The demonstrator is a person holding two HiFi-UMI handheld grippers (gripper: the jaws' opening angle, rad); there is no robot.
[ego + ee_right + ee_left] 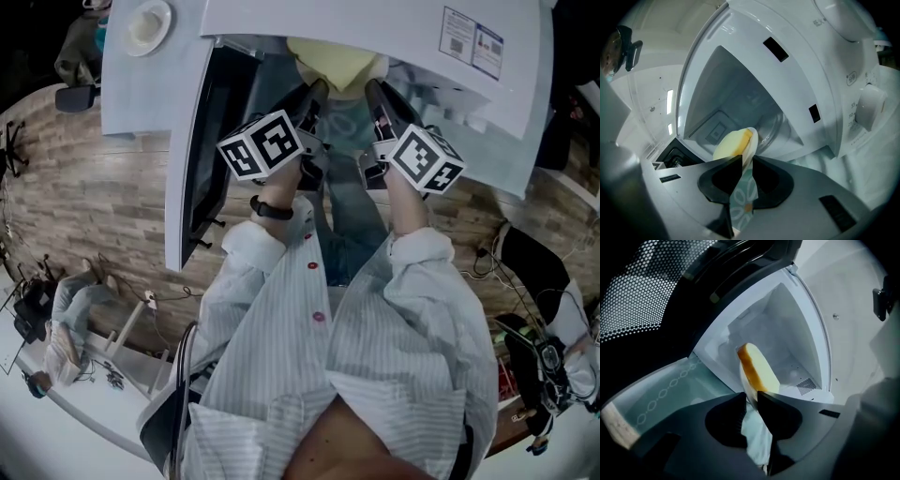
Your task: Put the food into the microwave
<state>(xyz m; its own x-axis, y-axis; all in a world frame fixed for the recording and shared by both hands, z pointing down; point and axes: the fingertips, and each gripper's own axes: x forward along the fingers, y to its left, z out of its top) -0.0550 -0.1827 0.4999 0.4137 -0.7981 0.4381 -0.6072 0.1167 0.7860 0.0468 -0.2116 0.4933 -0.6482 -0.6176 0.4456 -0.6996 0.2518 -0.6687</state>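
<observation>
Floor (94,187): wood-look planks, brown and grey, far below my arms.
Microwave (375,37): a white, smooth, boxy housing right ahead of me. Its cavity (726,93) is open, with pale matte walls and a vent grille low on one side wall.
Door (192,141): swung out to my left. It has a white frame and a dark window, whose perforated metal mesh fills the upper left of the left gripper view.
Left tongs (751,399): dark grey moulded plastic with a cube of black-and-white markers on top. The jaws are drawn in to a thin gap and pinch the left rim of the plate, the pads pressing on it from both sides.
Right tongs (746,161): the same build. The jaws are narrowed the same way and clamped on the plate's right rim.
Plate (743,201): thin and glossy, teal with white daisy-like flowers. I carry it between my two tongs at the mouth of the cavity. I cannot tell whether it rests on the cavity floor.
Bread slice (757,369): soft-looking pale yellow crumb with a brown crust along one rounded edge. It lies on the plate just beyond the jaw tips, at the microwave's opening.
Dial (869,110): a white round knob on the control panel to the right of the opening.
</observation>
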